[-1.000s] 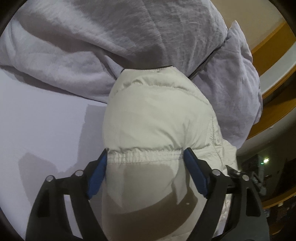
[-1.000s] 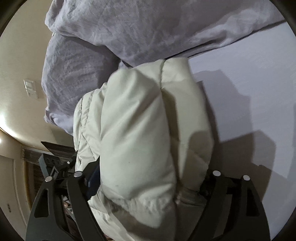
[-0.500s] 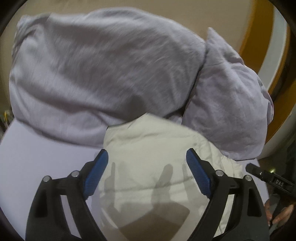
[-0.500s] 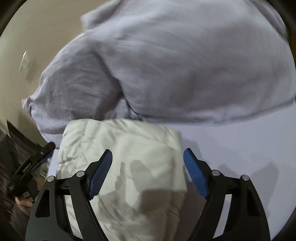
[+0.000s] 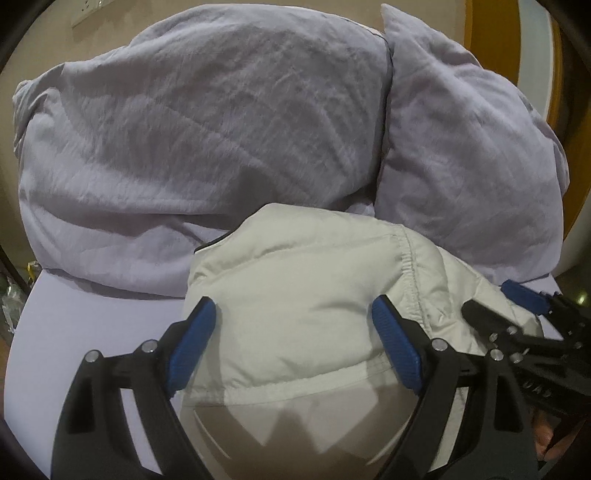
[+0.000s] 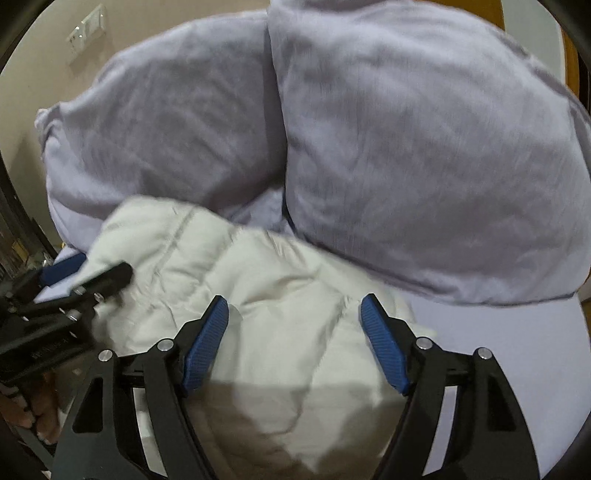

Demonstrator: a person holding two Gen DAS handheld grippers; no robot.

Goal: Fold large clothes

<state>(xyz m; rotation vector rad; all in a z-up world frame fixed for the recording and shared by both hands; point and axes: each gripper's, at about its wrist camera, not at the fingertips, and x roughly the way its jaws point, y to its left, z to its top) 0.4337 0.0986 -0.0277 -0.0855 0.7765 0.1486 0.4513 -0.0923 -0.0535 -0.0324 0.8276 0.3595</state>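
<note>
A cream puffy jacket (image 5: pixel 295 258) lies folded in a bundle on the lavender bed sheet (image 5: pixel 92 314), just in front of the pillows. My left gripper (image 5: pixel 293 306) hovers over its near end. Its jaws are opening, and the jacket lies below and between the blue pads without being pinched. My right gripper (image 6: pixel 295 301) stands open over the same jacket (image 6: pixel 277 277), its pads clear of the cloth. Each gripper also shows in the other's view: the right gripper (image 5: pixel 498 306) at the jacket's right side, the left gripper (image 6: pixel 88 273) at its left side.
Two big lavender pillows (image 5: pixel 203 129) (image 5: pixel 461 147) lean against the beige wall behind the jacket, also in the right wrist view (image 6: pixel 166 129) (image 6: pixel 424 147). A wall switch (image 6: pixel 85 29) sits at the upper left. Bare sheet (image 6: pixel 498 350) lies right of the jacket. The person's hand (image 6: pixel 37 417) shows at the lower left.
Both grippers have drawn back and up from the jacket and rolled level. The right gripper no longer wraps the bundle. The jacket now rests on the sheet, and more of the pillows shows.
</note>
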